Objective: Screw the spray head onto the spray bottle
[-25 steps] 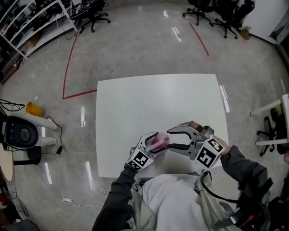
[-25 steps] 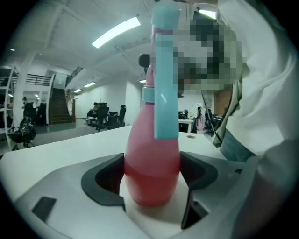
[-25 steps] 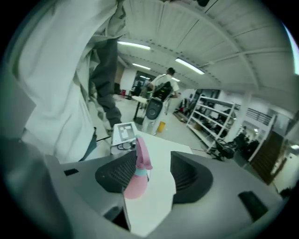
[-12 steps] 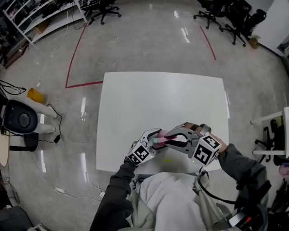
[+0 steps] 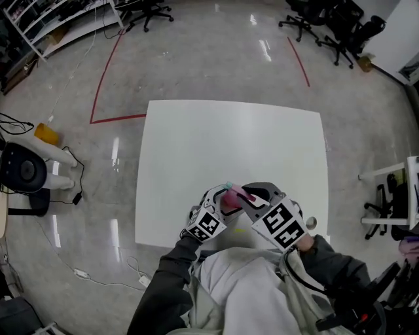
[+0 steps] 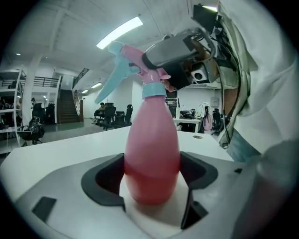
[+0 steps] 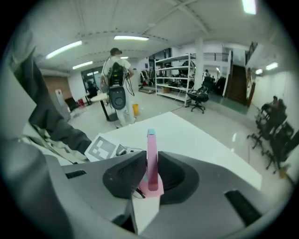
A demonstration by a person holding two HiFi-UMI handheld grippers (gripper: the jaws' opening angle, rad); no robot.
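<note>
A pink spray bottle (image 6: 152, 154) stands upright between the wide jaws of my left gripper (image 6: 153, 176), whose pads press on its body. On the bottle's neck sits the pink spray head (image 6: 140, 65) with its light-blue trigger. My right gripper (image 6: 177, 51) comes onto the head from the right. In the right gripper view the spray head (image 7: 152, 158) is between the right gripper's (image 7: 150, 176) closing jaws, with both pads against it. In the head view the left gripper (image 5: 219, 204) and the right gripper (image 5: 247, 196) meet at the bottle (image 5: 230, 196) over the near edge of the white table (image 5: 229, 141).
A small round thing (image 5: 310, 223) lies at the table's near right corner. Office chairs (image 5: 324, 19) stand on the floor beyond the table, and red tape lines (image 5: 105, 85) mark the floor. Shelving (image 7: 180, 77) and a person with a backpack (image 7: 115, 77) are farther off.
My right gripper has moved left onto the bottle's top, turned so its marker cube faces up, and its jaws have narrowed around the spray head. The left gripper holds the bottle as before.
</note>
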